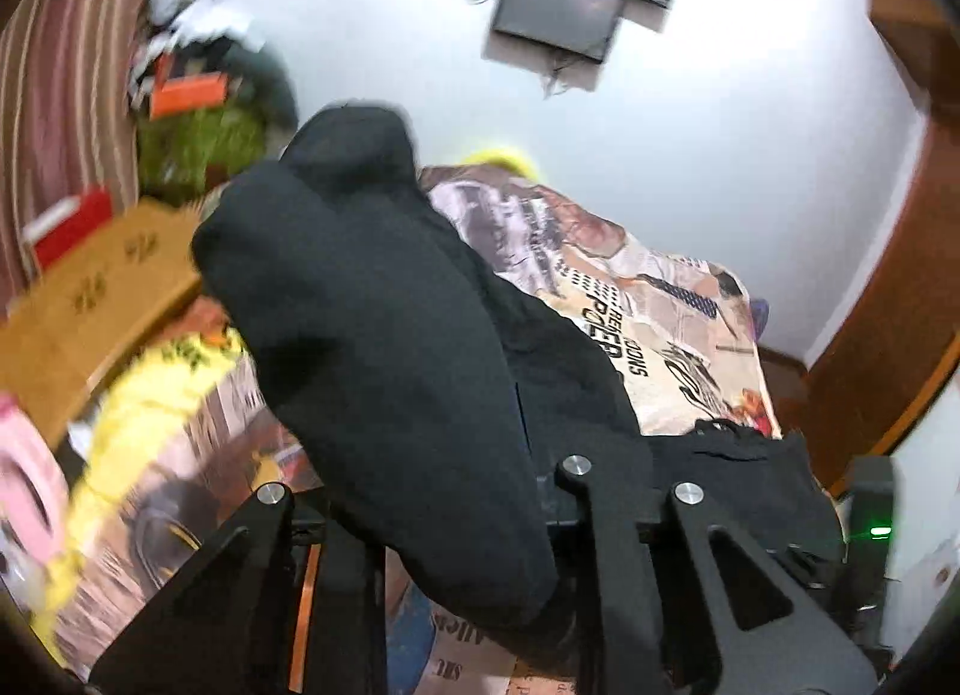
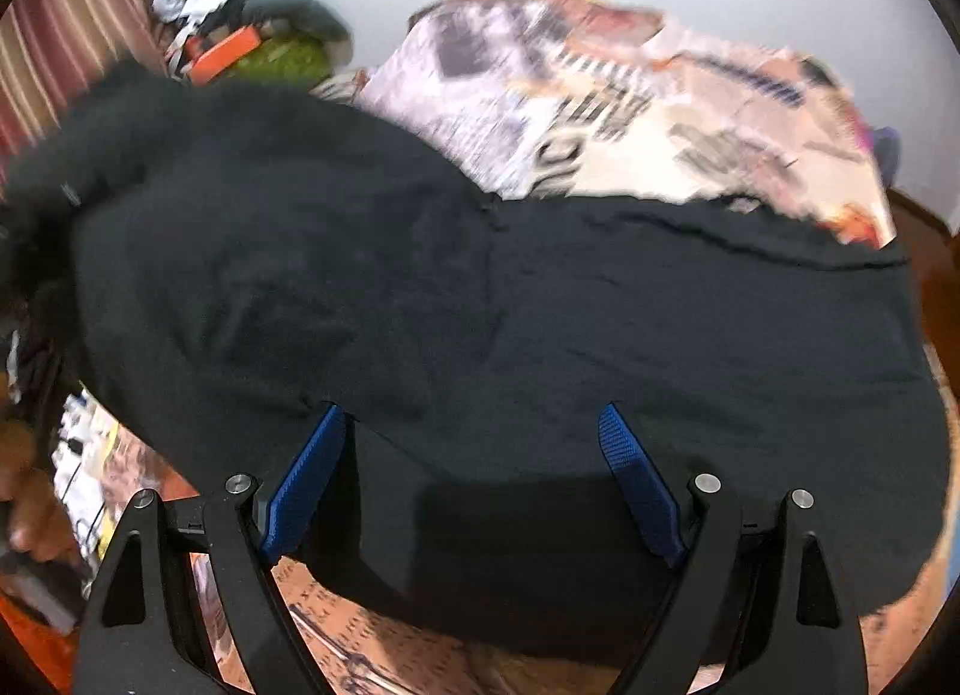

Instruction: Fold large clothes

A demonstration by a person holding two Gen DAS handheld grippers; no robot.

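Since left gripper (image 1: 480,515) clamps a raised fold of the garment (image 2: 480,305) for carrying over, right gripper (image 2: 474,479) hovers agape above the bed (image 1: 678,329).

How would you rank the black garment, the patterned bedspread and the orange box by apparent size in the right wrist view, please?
1. Black garment, though nearness inflates it.
2. Patterned bedspread, partly covered.
3. Orange box, far back.
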